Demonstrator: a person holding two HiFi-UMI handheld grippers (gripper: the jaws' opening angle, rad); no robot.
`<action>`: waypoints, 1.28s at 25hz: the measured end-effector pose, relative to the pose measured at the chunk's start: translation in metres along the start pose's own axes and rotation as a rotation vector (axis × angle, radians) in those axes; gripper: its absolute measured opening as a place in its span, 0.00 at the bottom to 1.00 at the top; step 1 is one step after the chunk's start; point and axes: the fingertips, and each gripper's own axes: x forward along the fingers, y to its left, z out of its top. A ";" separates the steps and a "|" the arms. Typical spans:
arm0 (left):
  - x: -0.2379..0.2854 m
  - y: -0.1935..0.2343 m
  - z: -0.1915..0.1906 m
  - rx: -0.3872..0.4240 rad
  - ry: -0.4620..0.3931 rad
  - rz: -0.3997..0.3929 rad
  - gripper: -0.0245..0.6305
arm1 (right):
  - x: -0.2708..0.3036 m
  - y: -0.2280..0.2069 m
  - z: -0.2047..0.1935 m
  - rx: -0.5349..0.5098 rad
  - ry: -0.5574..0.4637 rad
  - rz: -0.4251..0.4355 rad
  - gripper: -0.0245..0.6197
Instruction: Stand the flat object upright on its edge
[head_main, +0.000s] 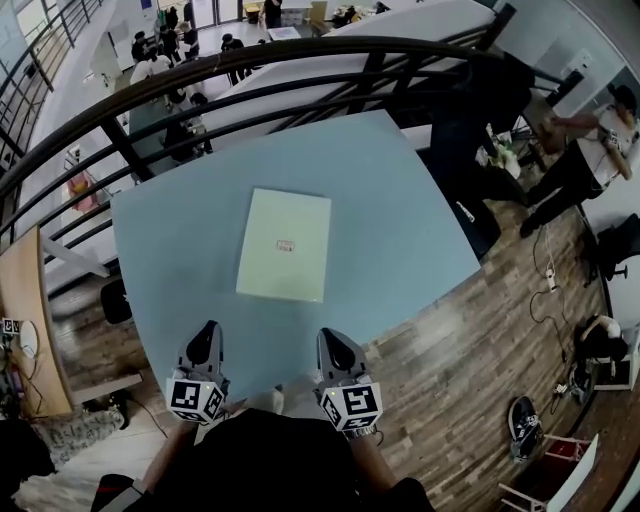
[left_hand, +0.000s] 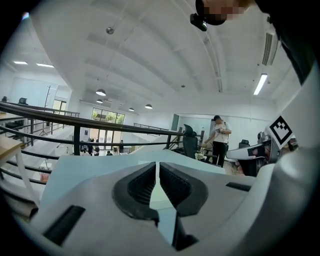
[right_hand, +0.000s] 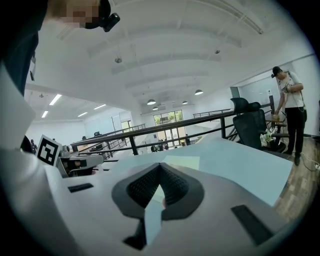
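The pale blue table (head_main: 170, 230) filled the middle of the head view, with a dark railing (head_main: 250, 60) curving behind it across the top of the frame. At the table's centre lay the flat object (head_main: 285, 245) — a pale green rectangle, face down, its long sides running up the frame. It looked thin, light and fairly stiff to me. Lying flush on so smooth a top, it would likely slide before it lifted. I would pry at a long edge with one gripper and brace the opposite edge with the other. At the bottom centre, well short of it, hung the left gripper (head_main: 210, 330) and the right gripper (head_main: 328, 336) — each with jaws pressed together, holding nothing. A small red mark (head_main: 286, 246) sat mid-sheet.
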 end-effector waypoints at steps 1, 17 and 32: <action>0.006 0.001 -0.004 0.006 0.012 -0.003 0.04 | 0.005 -0.004 -0.004 -0.001 0.011 0.006 0.04; 0.074 0.002 -0.067 0.035 0.185 -0.108 0.32 | 0.071 -0.043 -0.072 -0.001 0.193 0.092 0.15; 0.115 0.017 -0.132 0.044 0.334 -0.182 0.55 | 0.106 -0.074 -0.151 0.011 0.409 0.132 0.40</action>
